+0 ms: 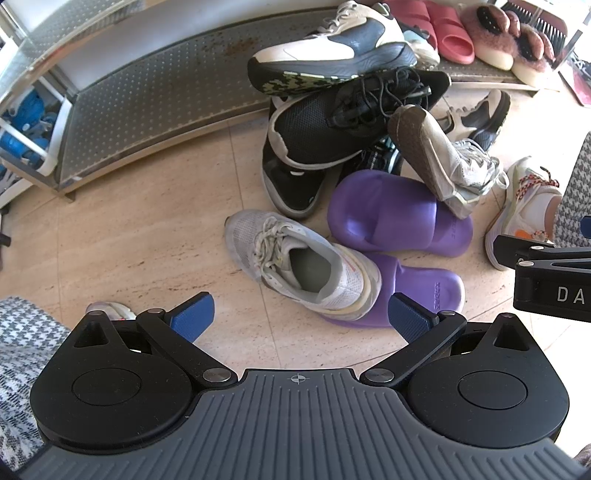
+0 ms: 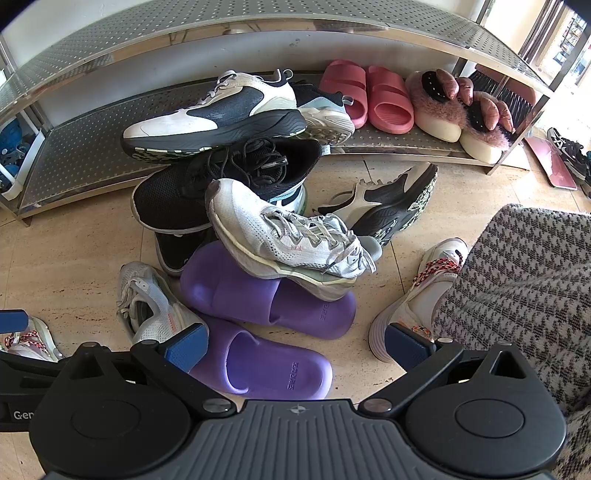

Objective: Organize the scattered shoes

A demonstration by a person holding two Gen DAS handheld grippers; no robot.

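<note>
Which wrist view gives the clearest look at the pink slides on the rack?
The right wrist view: the pink slides sit side by side on the rack's lower shelf, both fully visible. The left wrist view catches them only at the top edge, foreshortened and partly cut off by the frame.

Left wrist view: white letters "DA" on the black body of the right gripper (image 1: pixel 554 291), cut off by the frame edge.
Right wrist view: white "Gen", truncated, on the black body of the left gripper (image 2: pixel 22 413).
Purple slides (image 2: pixel 280 369): heel print present in both views, illegible.
</note>
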